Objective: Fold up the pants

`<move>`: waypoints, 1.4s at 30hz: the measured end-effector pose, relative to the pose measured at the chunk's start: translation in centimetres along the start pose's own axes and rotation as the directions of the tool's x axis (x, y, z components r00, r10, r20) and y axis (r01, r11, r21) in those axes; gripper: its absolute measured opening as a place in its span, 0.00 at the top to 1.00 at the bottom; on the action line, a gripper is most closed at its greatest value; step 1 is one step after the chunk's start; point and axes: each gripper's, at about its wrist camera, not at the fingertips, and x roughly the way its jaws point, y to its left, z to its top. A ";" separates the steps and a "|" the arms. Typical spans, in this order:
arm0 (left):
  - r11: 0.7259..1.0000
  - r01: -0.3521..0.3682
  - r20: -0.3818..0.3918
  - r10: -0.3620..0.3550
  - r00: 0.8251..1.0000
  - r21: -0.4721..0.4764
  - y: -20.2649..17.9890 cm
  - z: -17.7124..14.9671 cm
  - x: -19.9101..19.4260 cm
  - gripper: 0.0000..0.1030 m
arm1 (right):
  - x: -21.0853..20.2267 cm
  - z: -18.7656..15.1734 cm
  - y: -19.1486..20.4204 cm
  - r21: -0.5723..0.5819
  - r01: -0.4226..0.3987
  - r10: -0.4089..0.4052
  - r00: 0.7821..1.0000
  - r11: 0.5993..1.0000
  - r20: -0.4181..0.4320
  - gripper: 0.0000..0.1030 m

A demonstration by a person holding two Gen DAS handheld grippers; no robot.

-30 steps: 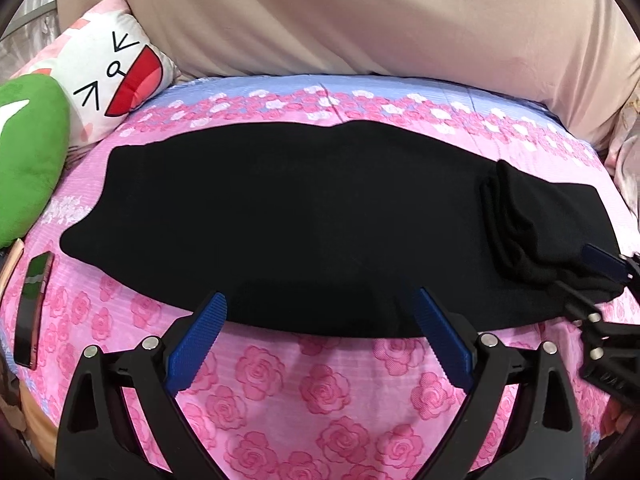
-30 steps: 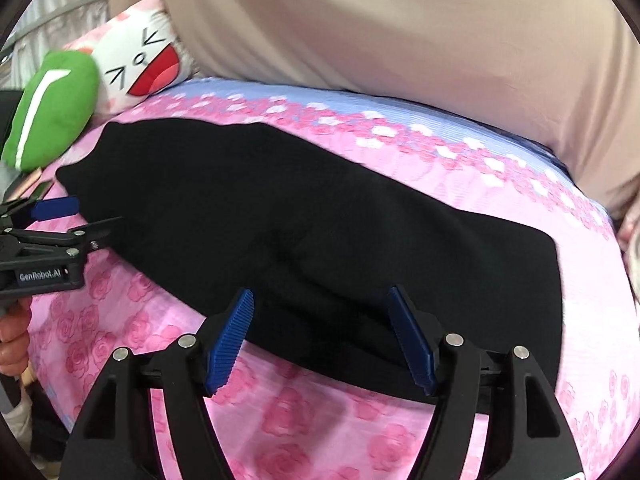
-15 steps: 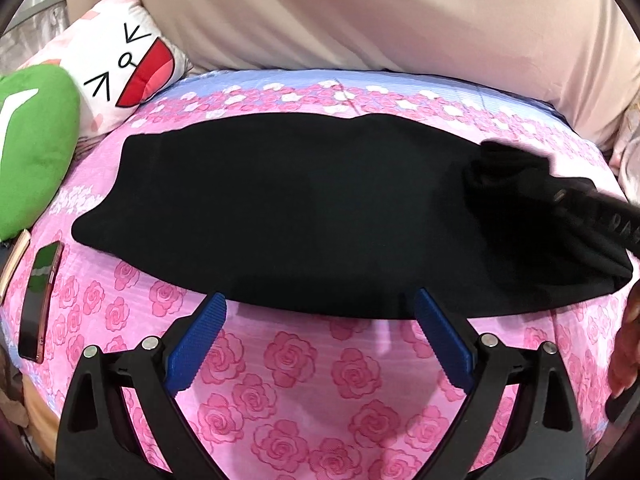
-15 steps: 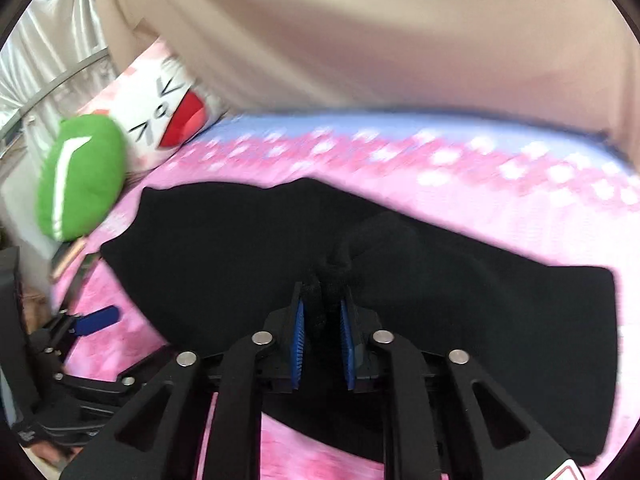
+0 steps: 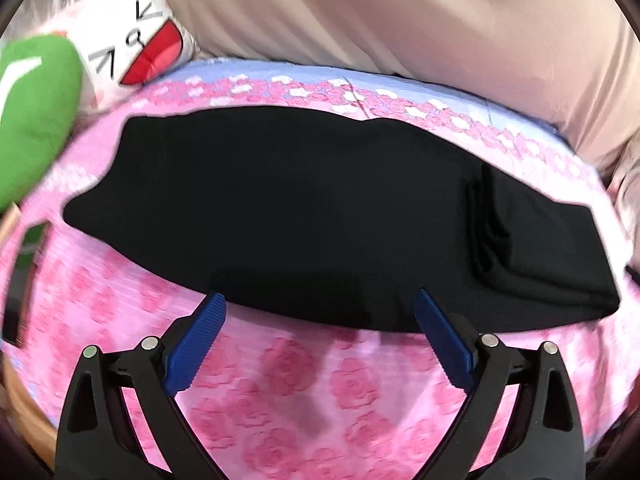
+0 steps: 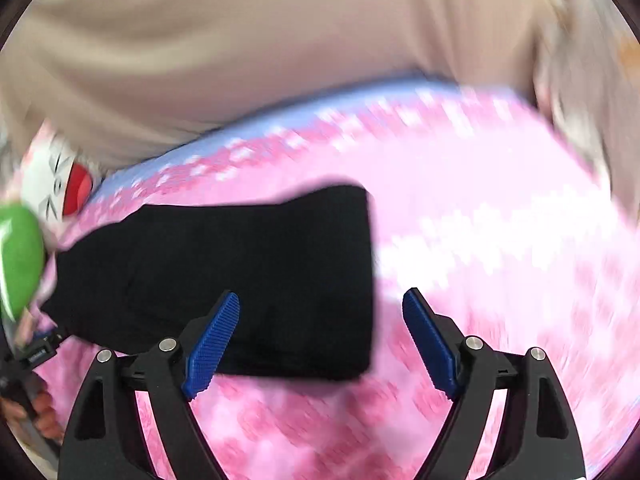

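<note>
The black pants (image 5: 304,208) lie flat across the pink rose bedspread (image 5: 320,392), long side left to right. Their right end is folded back onto itself as a thicker layer (image 5: 532,236). My left gripper (image 5: 320,340) is open and empty, just in front of the pants' near edge. In the right wrist view the pants (image 6: 248,276) show with a straight right edge. My right gripper (image 6: 320,340) is open and empty over the pants' right near corner. The right wrist view is blurred by motion.
A green cushion (image 5: 32,120) and a white cat-face pillow (image 5: 132,52) sit at the left end of the bed. A beige cover (image 5: 400,20) rises behind the bed. My left gripper and the hand holding it show at the far left of the right wrist view (image 6: 36,360).
My right gripper held the pants' right end shut half a second ago, laid it back as a fold, opened and pulled away. My left gripper stayed open near the front edge.
</note>
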 end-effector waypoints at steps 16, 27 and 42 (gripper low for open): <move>0.986 -0.016 -0.062 0.006 0.998 -0.167 2.1 0.1 0.4 0.10 | 2.5 -1.8 -0.4 0.163 -0.261 0.264 0.965 0.951 0.006 0.81; 0.913 -0.046 -0.045 0.030 0.999 -0.406 13.4 3.4 1.7 0.10 | 4.2 -2.3 0.2 0.114 -0.190 0.199 0.977 0.975 -0.070 0.46; 0.922 -0.086 0.004 0.094 0.996 -0.378 14.6 5.1 1.4 0.87 | 0.6 -0.3 -1.5 0.144 -0.209 0.205 0.978 0.967 0.044 0.85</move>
